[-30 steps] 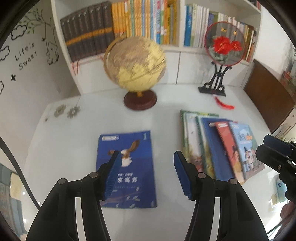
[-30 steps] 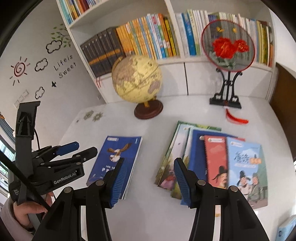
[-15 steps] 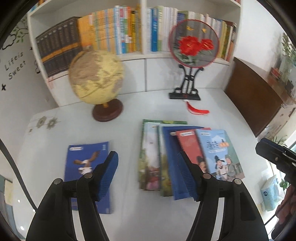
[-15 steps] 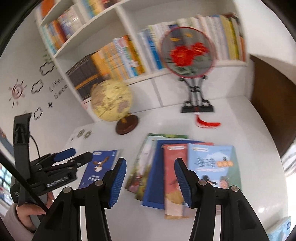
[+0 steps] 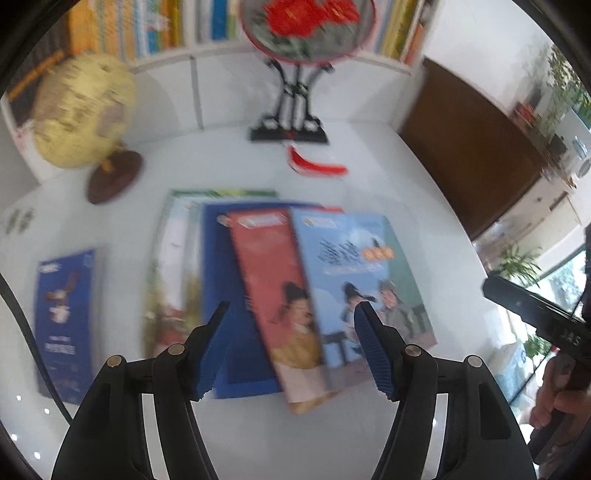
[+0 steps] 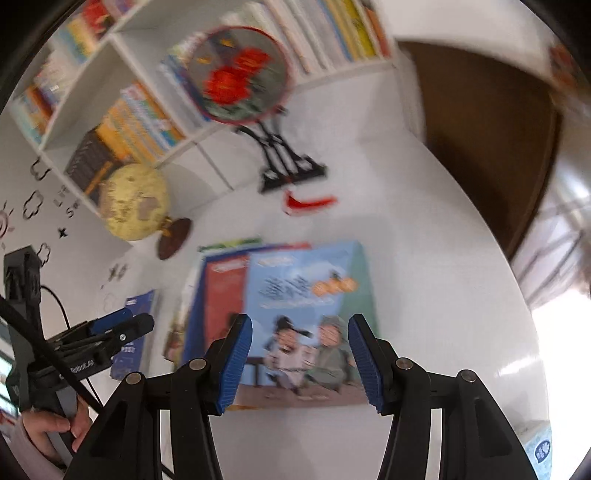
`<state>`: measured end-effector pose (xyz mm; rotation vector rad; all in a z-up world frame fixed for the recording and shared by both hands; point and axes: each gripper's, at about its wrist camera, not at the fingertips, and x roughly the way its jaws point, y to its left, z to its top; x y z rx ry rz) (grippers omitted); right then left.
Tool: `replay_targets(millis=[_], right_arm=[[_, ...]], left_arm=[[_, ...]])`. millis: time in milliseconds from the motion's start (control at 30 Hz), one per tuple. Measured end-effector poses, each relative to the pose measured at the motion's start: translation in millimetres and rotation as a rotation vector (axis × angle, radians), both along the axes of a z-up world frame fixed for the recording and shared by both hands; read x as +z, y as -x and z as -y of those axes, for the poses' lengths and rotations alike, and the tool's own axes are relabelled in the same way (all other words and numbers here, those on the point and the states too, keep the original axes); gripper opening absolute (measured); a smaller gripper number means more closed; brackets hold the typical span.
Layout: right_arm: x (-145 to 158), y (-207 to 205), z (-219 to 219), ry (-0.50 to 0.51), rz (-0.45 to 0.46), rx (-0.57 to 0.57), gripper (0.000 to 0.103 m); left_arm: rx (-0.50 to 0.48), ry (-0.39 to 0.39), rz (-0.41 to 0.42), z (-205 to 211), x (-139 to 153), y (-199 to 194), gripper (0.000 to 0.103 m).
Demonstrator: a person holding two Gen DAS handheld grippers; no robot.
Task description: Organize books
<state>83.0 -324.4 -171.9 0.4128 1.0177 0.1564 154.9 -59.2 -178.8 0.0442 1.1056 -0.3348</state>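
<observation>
Both grippers, left gripper (image 5: 291,347) and right gripper (image 6: 300,360), hung above the fanned books (image 5: 258,288) on the bench (image 5: 369,177), jaws open and empty. A clean pick probably meant sliding the light-blue top book (image 6: 310,306) off by its free edge.

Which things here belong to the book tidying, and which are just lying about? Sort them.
For the job: fanned pile of books, with the light blue book on top; lone dark blue book; left tongs; right tongs.
Lying about: globe; fan on stand; red tassel; shelved books.
</observation>
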Motion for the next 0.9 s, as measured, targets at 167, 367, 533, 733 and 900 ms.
replay_targets(millis=[167,367,533,733,900], right_arm=[[-43,-5,30,-0.051,-0.129,-0.010,0.053],[-80,-19,37,-0.076,-0.223,0.017,0.053],[-103,-29,32,-0.078,-0.266,0.044,0.053],[-121,-38,24,-0.082,-0.296,0.075,0.053],[-129,-44,21,-0.099,-0.310,0.078,0.053]], left_arm=[[-0.005,0.067,-0.126,20,-41,-5,0.064],[-0.001,0.075,-0.201,30,-70,-9,0.064],[0.005,0.079,-0.226,30,-86,-9,0.064],[-0.015,0.127,-0.218,28,-87,-10,0.070],[-0.033,0.147,-0.215,30,-89,-11,0.076]])
